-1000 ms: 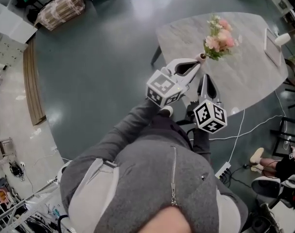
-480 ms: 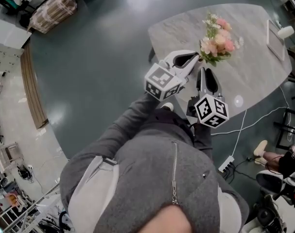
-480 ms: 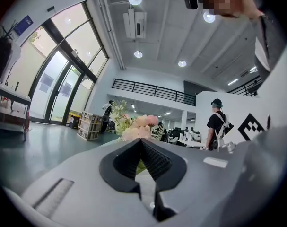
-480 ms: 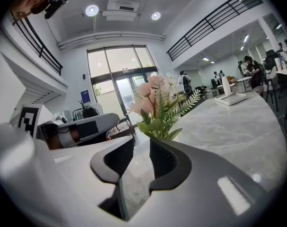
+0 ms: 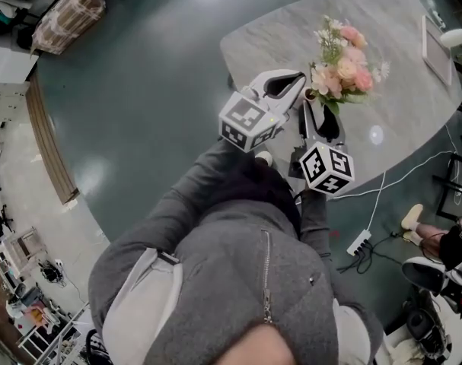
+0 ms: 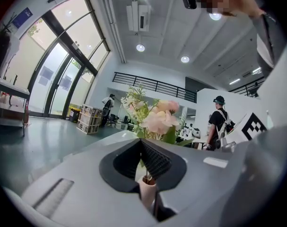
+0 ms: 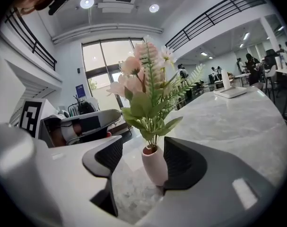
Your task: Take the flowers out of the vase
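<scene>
- I stand on a dark, glossy floor (image 5: 154,67) in a tall, glass-fronted hall, and the pale marble table (image 5: 406,112) lies ahead of me.
- My left claw (image 5: 302,84) has its pads drawn together to a mere slit and carries nothing that I can make out. It points level at the bouquet, its tip just beside the vase mouth.
- My right claw (image 7: 143,148) is opening with the vase between its jaws. The left pad is clear of the vase; the right pad is just beside it and perhaps touching.
- The flowers (image 5: 341,63), pink blooms over green leaves, sit in the vase, none lifted out yet.
- The vase (image 7: 155,167) is small, pink and narrow, and stands upright on the table near the edge closest to me.
- The vase looks top-heavy and stands close to that edge, so a nudge from my right pad could tip it. If I pull the stems before the vase is held, it may rise with them. My left claw must spread first, or it will only shove the bouquet.
- Only the head view shows how near the edge the vase stands. Only the right gripper view shows the vase's body and the gaps beside it. The left gripper view gives just the rim and stems through the slit.
</scene>
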{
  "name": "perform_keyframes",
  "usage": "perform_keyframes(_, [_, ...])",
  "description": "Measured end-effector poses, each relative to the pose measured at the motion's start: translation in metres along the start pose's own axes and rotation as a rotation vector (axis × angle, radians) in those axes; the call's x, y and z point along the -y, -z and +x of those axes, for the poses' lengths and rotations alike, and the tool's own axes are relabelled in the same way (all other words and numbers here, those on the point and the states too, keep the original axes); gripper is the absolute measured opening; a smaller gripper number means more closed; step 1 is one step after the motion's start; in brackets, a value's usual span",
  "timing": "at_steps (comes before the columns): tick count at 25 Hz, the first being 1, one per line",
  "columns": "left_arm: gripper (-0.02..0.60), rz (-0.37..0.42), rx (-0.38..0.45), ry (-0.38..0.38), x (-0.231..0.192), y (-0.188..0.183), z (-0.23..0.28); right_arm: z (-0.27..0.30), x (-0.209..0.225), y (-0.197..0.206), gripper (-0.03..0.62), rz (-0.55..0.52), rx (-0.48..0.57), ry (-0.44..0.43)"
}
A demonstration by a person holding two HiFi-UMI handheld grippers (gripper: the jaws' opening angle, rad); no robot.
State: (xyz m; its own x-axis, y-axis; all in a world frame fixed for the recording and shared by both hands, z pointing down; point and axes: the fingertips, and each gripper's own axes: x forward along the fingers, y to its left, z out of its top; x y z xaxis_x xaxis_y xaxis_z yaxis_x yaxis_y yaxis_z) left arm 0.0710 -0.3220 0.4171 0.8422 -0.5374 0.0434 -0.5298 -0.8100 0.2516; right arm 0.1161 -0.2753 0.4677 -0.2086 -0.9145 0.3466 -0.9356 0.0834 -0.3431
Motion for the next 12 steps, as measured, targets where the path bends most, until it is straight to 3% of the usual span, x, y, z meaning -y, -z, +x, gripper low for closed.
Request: perform_keyframes(12, [0.009,-0.023,-0.081,0.118,-0.032,0.01,0.024,0.036,0.005,0.003,0.268,0.023,-0.008,0.112])
